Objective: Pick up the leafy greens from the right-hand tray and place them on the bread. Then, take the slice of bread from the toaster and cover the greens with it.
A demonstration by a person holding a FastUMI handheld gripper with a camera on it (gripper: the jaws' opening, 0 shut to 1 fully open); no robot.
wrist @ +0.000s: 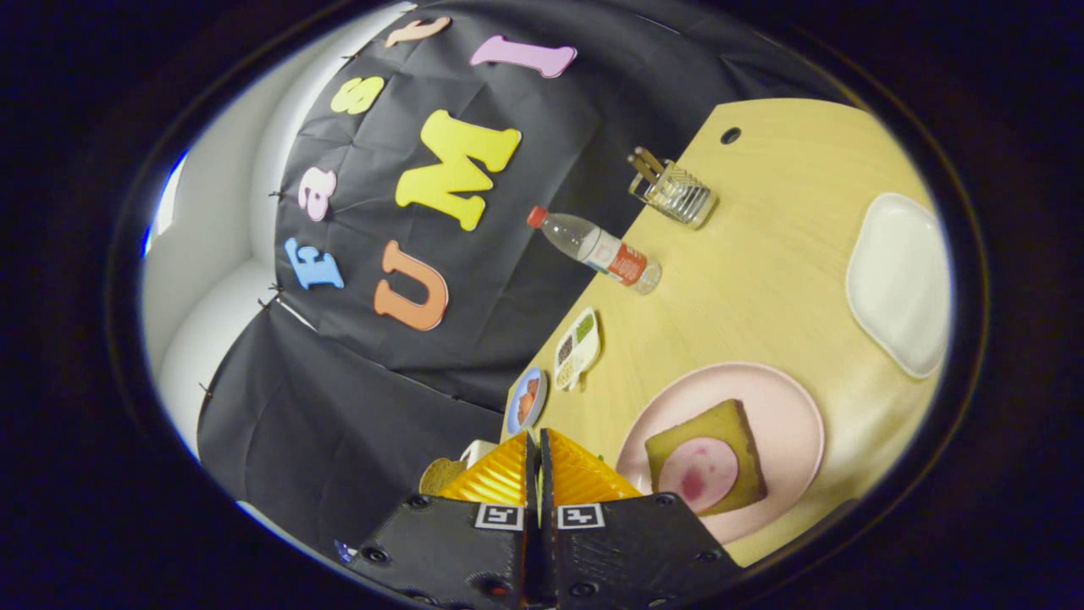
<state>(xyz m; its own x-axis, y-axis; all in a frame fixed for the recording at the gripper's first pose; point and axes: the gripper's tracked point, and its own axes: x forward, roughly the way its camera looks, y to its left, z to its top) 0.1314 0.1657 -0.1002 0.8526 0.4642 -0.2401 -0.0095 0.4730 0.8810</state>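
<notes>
My gripper [539, 436] has its fingers pressed together, and a thin sliver of leafy greens [539, 500] shows in the seam between them, with a green speck beside the right finger. Just right of the fingers lies a pink plate [788, 407] holding a slice of bread [728, 428] topped with a round pink slice of meat [699, 473]. Behind the left finger peek a white toaster [478, 449] and the brown slice of bread [440, 476] in it. Beyond the plate sits the white tray [898, 280], bare.
The whole view is tilted over the wooden table [745, 254]. Farther off stand a plastic bottle [597, 248] with a red cap, a glass holder [677, 193] with sticks, a small compartment dish [577, 346] and a blue plate [527, 400] with food.
</notes>
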